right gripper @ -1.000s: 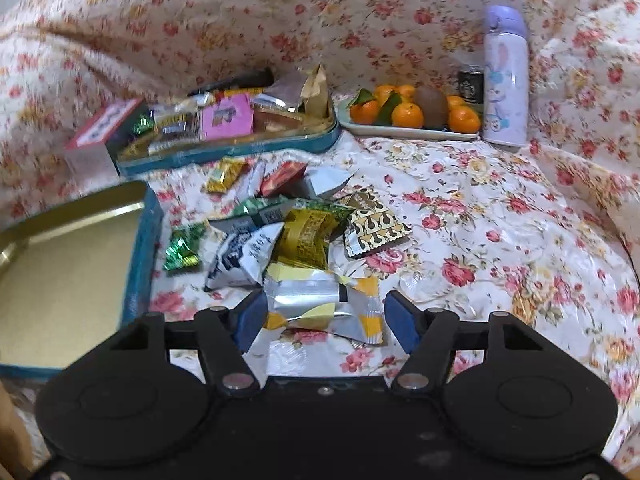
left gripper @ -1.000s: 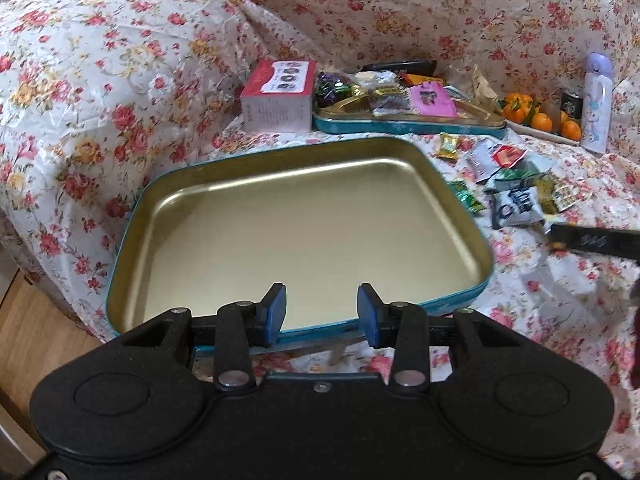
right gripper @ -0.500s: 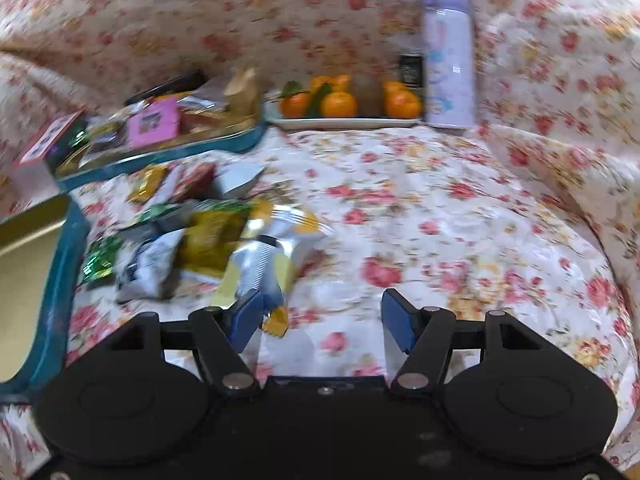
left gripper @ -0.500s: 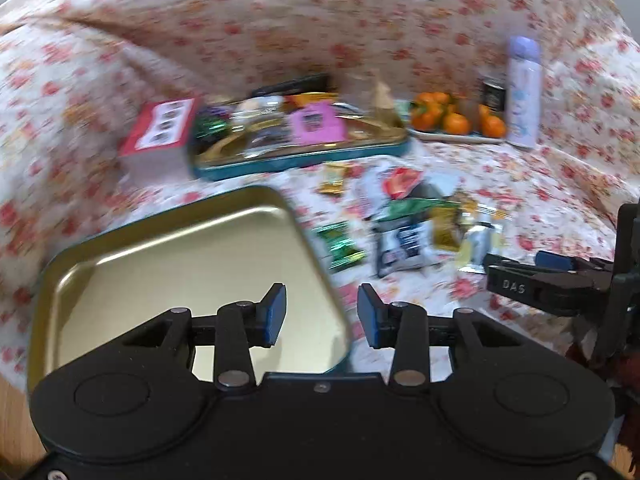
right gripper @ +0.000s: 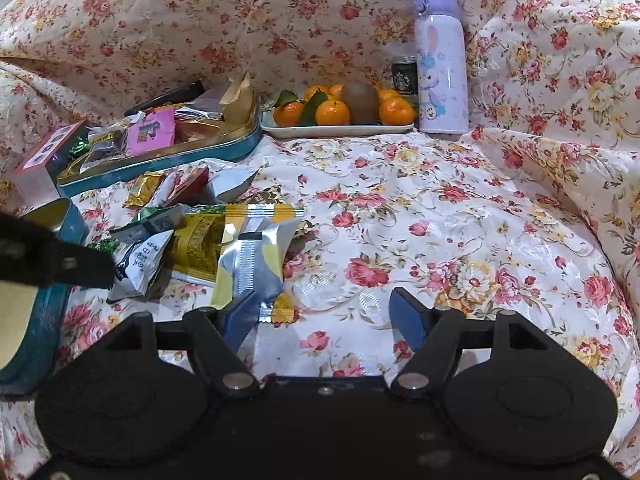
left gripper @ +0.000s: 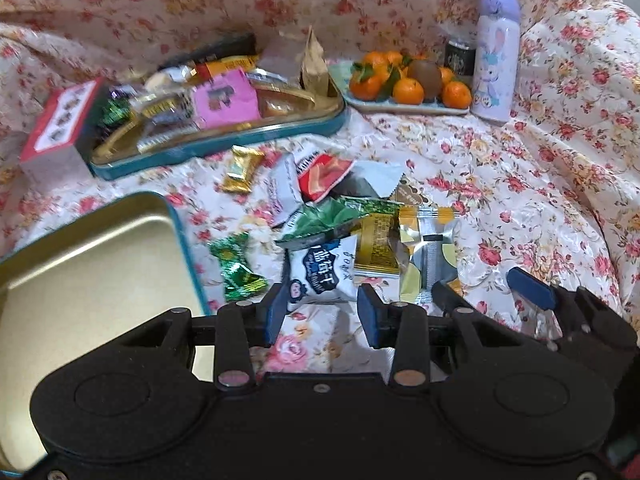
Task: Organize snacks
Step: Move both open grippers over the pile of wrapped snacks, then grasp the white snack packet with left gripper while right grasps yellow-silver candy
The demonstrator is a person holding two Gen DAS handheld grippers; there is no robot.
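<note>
A heap of loose snack packets lies on the floral cloth. My left gripper (left gripper: pixel 322 312) is open, just in front of a white and blue packet (left gripper: pixel 322 274). My right gripper (right gripper: pixel 326 314) is open; its left finger touches the lower edge of a silver and yellow packet (right gripper: pixel 252 258), also seen in the left wrist view (left gripper: pixel 428 252). An empty gold tin with a teal rim (left gripper: pixel 182 236) lies at the left. A second teal tin (left gripper: pixel 224 140) full of snacks stands behind the heap.
A red-topped box (left gripper: pixel 56 132) stands left of the full tin. A plate of oranges and a kiwi (right gripper: pixel 340 110), a dark can (right gripper: pixel 404 76) and a lilac bottle (right gripper: pixel 440 60) stand at the back. The cloth rises in folds on the right.
My left gripper has swung right from over the empty tin to the snack heap. My right gripper has shifted right and turned; the silver and yellow packet now lies off its left finger.
</note>
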